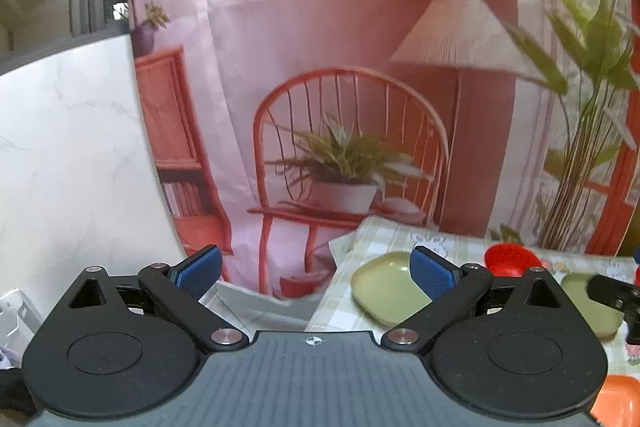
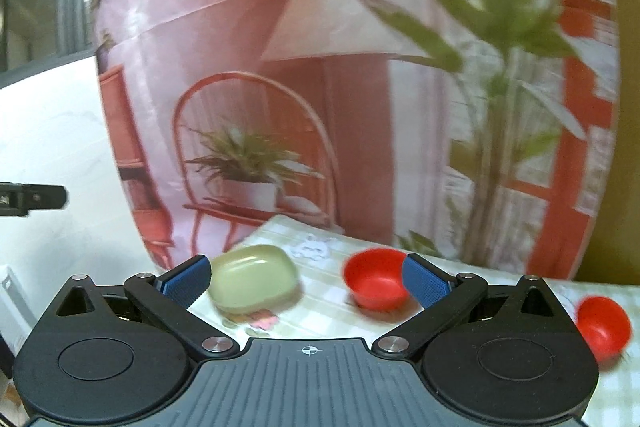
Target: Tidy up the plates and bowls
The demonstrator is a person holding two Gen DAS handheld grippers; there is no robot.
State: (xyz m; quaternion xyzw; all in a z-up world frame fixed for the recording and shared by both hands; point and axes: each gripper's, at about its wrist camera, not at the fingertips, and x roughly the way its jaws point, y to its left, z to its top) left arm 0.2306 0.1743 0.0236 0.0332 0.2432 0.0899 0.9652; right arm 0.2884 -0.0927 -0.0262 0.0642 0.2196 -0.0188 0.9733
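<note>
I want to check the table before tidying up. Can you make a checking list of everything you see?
Surface: table with a checked green cloth.
Job's things: green plate; a second green plate, partly hidden; red bowl; another red bowl near the right edge; an orange dish, barely in view.
Clutter: nothing seen.
Grippers: left gripper open, holding nothing; right gripper open, holding nothing.
Cables: nothing seen.
Surroundings: printed backdrop showing a chair, lamp and plants; white wall on the left.
</note>
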